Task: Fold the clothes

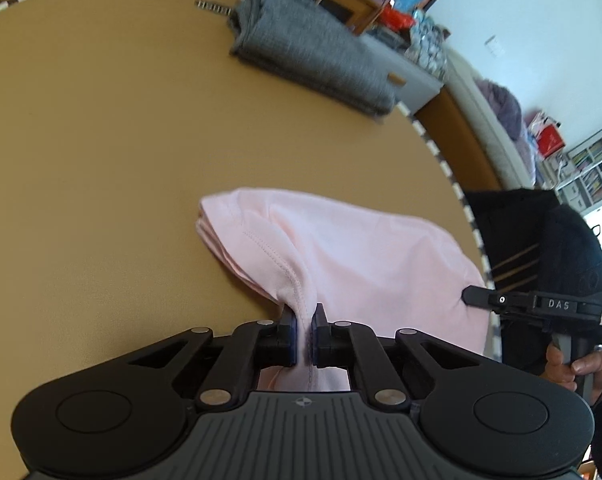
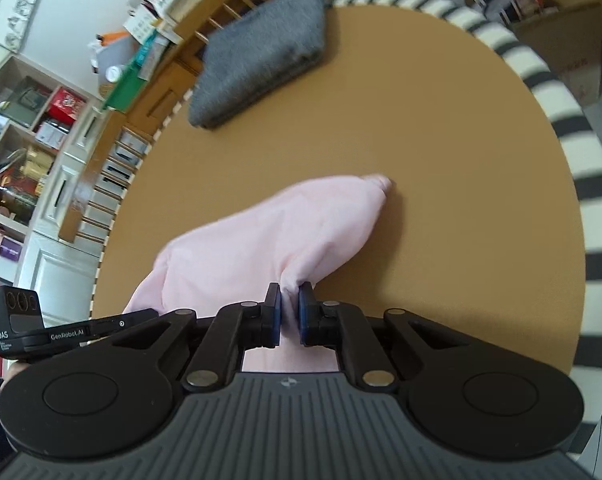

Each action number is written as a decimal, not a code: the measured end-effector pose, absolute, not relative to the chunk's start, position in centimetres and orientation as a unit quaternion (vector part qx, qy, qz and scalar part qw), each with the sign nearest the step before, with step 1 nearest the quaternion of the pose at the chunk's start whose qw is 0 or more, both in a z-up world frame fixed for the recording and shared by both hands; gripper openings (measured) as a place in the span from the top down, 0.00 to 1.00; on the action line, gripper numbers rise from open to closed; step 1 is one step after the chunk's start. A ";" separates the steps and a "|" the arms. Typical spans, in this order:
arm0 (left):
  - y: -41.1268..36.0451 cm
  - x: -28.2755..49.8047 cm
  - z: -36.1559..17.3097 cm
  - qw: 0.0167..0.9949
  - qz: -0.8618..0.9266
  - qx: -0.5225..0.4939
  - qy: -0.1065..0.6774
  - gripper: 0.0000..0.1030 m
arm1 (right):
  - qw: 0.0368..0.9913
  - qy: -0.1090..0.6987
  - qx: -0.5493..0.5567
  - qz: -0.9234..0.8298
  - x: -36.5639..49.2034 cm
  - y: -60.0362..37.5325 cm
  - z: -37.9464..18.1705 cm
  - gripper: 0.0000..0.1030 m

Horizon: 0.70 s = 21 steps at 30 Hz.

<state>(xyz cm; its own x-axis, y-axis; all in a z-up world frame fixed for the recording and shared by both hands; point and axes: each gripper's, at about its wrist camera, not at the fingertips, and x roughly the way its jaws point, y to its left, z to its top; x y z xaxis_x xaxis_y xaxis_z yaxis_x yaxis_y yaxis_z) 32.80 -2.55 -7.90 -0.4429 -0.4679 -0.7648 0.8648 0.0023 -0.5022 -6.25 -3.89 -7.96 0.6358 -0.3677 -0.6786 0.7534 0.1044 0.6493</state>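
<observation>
A pale pink garment (image 1: 341,248) lies bunched on the tan table, its near side lifted. My left gripper (image 1: 304,316) is shut on a hemmed edge of it, the cloth pinched between the blue pads. My right gripper (image 2: 289,296) is shut on another edge of the same pink garment (image 2: 269,232). In the left wrist view the right gripper (image 1: 477,296) shows at the garment's right end. In the right wrist view the left gripper (image 2: 141,316) shows at the garment's left end.
A folded grey garment (image 1: 313,44) lies at the table's far edge; it also shows in the right wrist view (image 2: 261,60). The tan table (image 1: 101,140) has a black-and-white striped rim (image 2: 581,152). Shelves, drawers and clutter stand beyond the table.
</observation>
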 end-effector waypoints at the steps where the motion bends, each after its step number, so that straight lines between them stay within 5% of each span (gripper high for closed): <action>1: -2.8 32.9 -7.3 0.492 -0.682 0.190 0.507 0.94 | 0.727 0.177 0.539 -0.386 -6.1 -4.1 -7.5 0.92; 12: -6.5 33.3 -2.1 0.496 -0.699 0.179 0.483 0.94 | 0.771 0.209 0.476 -0.369 -3.8 -9.4 -2.2 0.93; 21: -4.9 33.5 -6.4 0.510 -0.641 0.187 0.541 0.93 | 0.721 0.234 0.522 -0.390 -6.2 -11.0 -6.7 0.89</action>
<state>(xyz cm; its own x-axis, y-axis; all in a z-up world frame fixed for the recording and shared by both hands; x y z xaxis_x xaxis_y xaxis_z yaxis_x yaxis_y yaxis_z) 33.54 -4.86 -6.43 -0.4090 -0.4518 -0.7929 0.8574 0.1072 -0.5034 -6.22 -11.05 -6.74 0.5861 -0.3180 -0.7452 0.8072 0.1504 0.5708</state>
